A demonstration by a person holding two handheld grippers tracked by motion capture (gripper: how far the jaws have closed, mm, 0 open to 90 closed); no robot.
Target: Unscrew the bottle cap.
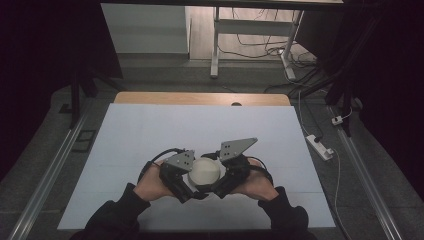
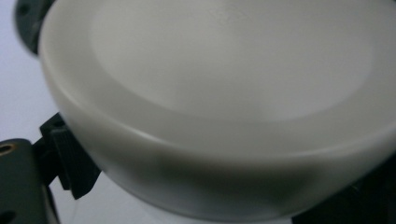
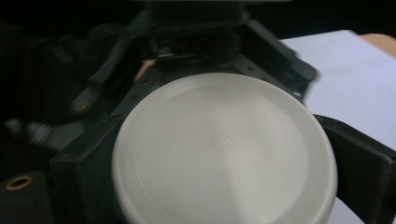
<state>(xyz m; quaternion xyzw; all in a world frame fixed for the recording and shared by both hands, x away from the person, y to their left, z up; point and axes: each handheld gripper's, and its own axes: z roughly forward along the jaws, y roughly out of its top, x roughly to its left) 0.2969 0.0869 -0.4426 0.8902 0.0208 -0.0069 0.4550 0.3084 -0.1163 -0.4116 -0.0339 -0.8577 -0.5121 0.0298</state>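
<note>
A round white container (image 1: 206, 171) with a flat, rimmed lid is held just above the near middle of the table (image 1: 150, 135), which is covered by a pale sheet, and it is caught between the two tools from opposite sides. The left tool (image 1: 186, 186) is brought in from the left and the right tool (image 1: 220, 184) from the right, so that the container sits in the gap where they meet; this opposed hold is judged to be chosen so that one tool can steady the body while the other works the lid, as in twisting a cap off or on. In the right gripper view the lid (image 3: 224, 149) is seen from above, with a black jaw pressed against its rim at either side, so the right tool is judged to be clamped on the lid. In the left gripper view the container (image 2: 219, 116) is seen very close and tilted, a ridged black pad (image 2: 70, 158) lying against its lower wall at the left and a dark jaw at the lower right edge, so the left tool is judged to be closed on the body. The hands (image 1: 150, 182) are kept low and close together, presumably to keep the container level and over the table should it slip.
</note>
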